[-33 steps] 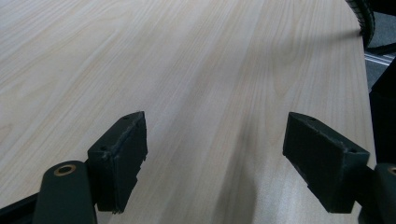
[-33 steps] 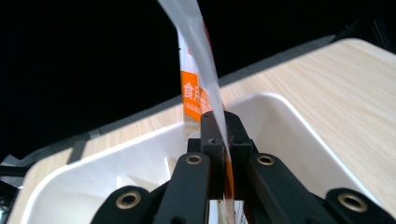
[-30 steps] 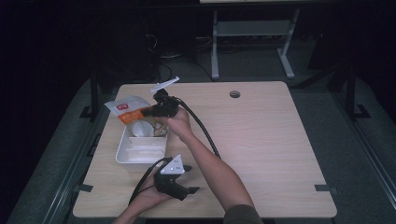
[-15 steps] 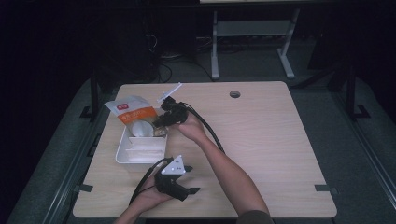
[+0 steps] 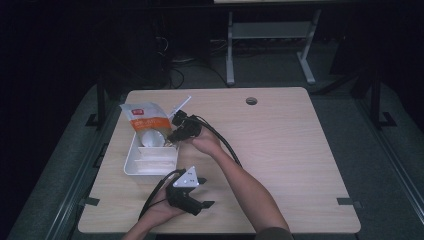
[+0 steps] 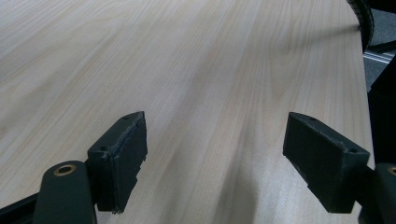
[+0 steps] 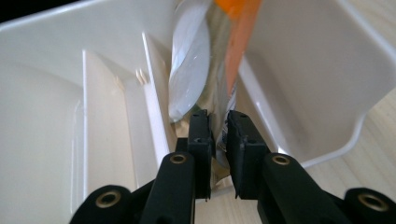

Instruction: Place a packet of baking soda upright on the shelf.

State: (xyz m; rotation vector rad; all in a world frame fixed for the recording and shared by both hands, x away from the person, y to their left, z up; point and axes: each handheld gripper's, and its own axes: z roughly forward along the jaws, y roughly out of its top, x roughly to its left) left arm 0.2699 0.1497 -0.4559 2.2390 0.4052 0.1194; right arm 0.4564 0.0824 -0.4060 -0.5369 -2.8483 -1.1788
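Observation:
An orange and white pouch (image 5: 145, 120) leans at the far end of a white compartment tray (image 5: 131, 165) on the table's left side. My right gripper (image 5: 172, 136) reaches in from the right, its jaws just closing on the pouch. In the right gripper view its jaws (image 7: 219, 135) stand nearly together, pinching the pouch's open edge (image 7: 236, 56), with the silver lining (image 7: 189, 70) hanging over the tray (image 7: 46, 116). My left gripper (image 5: 205, 192) rests open near the front edge and points right. In the left gripper view its jaws (image 6: 215, 163) stand wide over bare wood.
The tray has several dividers, and its near compartments hold pale contents I cannot identify. A round cable hole (image 5: 251, 101) sits at the back of the table. Black cables trail from both grippers across the wood. Dark floor and a white stand lie beyond the table.
My right hand has come slightly toward the person and down, bringing the pouch's edge lower over the tray. The left gripper has stayed where it was.

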